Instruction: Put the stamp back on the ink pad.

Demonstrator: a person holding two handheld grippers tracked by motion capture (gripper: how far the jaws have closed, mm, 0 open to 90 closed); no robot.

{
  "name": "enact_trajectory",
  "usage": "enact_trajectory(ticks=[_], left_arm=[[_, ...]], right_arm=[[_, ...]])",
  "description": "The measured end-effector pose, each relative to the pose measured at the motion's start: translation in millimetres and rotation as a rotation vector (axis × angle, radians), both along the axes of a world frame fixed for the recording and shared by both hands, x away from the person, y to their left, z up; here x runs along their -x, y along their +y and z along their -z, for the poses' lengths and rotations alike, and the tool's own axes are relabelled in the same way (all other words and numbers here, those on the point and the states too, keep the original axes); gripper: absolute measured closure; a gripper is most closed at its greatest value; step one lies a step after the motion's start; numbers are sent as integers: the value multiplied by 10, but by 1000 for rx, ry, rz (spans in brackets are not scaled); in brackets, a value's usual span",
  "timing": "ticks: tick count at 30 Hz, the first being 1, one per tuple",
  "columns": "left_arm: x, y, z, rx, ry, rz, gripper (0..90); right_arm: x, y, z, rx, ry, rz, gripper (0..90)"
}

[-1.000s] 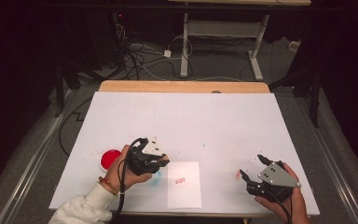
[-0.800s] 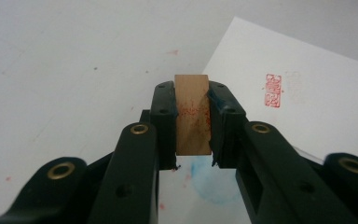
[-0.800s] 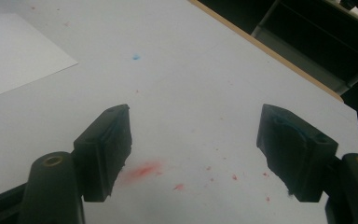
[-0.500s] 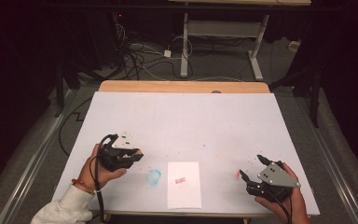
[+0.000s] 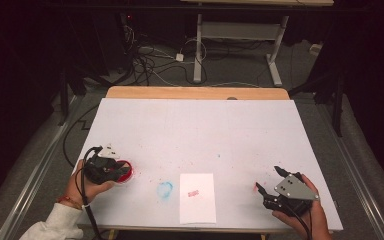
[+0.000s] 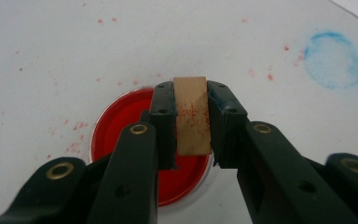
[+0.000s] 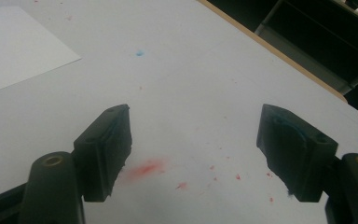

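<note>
my left gripper pinches a wooden stamp above the red ink dish. blue ring stain lies ahead-right. my right gripper gapes wide, empty, red smear between its jaws.

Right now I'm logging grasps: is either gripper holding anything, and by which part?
The left gripper clamps a small wooden stamp block by its two side faces, above the red ink pad. The right gripper is open and holds nothing.

Count on the bench
Two tongs, left and right; one red dish, one wooden block, one paper sheet.
</note>
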State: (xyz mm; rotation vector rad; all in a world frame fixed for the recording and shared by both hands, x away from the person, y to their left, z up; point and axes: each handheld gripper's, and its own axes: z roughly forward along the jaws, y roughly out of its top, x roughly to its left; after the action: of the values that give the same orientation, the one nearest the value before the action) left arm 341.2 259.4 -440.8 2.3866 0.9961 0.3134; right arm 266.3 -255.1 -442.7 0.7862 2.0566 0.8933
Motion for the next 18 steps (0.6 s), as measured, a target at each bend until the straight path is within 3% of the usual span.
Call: enact_trajectory(ticks=[6,18], left_arm=[[-65,98,76,-10,14,-37,713],[-66,94,95,-10,15,-41,702]], right_arm=[[0,1,4,7,4,-4,263],[1,5,6,7,7,-9,263]])
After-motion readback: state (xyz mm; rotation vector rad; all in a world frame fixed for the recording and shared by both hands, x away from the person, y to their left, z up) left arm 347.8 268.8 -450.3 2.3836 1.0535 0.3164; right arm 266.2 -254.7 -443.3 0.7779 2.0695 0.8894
